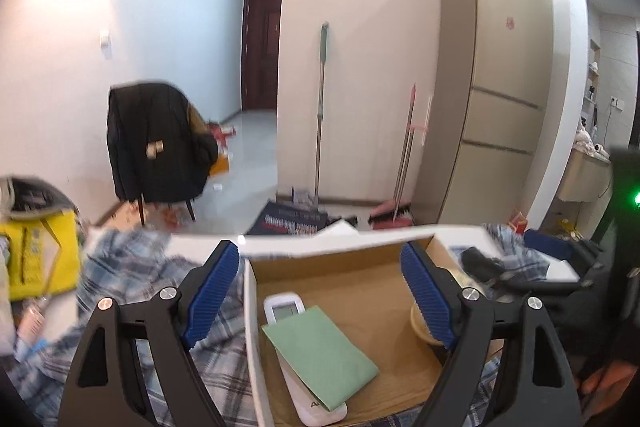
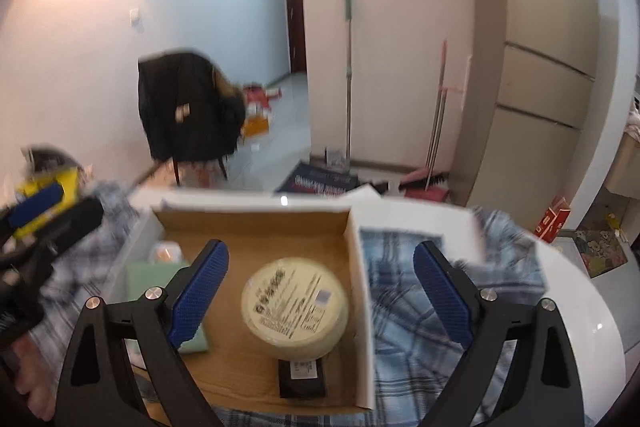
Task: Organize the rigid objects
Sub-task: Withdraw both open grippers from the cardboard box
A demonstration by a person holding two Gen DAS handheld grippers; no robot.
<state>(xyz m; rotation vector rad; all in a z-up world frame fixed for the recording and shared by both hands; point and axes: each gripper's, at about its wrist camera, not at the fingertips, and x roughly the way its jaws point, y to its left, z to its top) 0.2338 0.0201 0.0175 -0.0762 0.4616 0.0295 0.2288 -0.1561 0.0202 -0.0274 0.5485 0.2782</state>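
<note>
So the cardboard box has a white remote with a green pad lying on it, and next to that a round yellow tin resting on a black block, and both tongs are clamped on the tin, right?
Not quite. Both tongs, left tongs and right tongs, stand open and hold nothing; the round yellow tin lies free in the cardboard box, as the right wrist view shows. The rest holds: green pad on white remote, tin on black block.

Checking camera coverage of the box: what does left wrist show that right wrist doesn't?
Left wrist only: the white remote lying under the green card, its display plainly visible.

Right wrist only: the full top of the round yellow tin with its label, the small black item in front of it, and the box's right wall.

Both: the open cardboard box, the green card, plaid cloth, and each view's own gripper, left gripper and right gripper, open with nothing between the pads.
</note>
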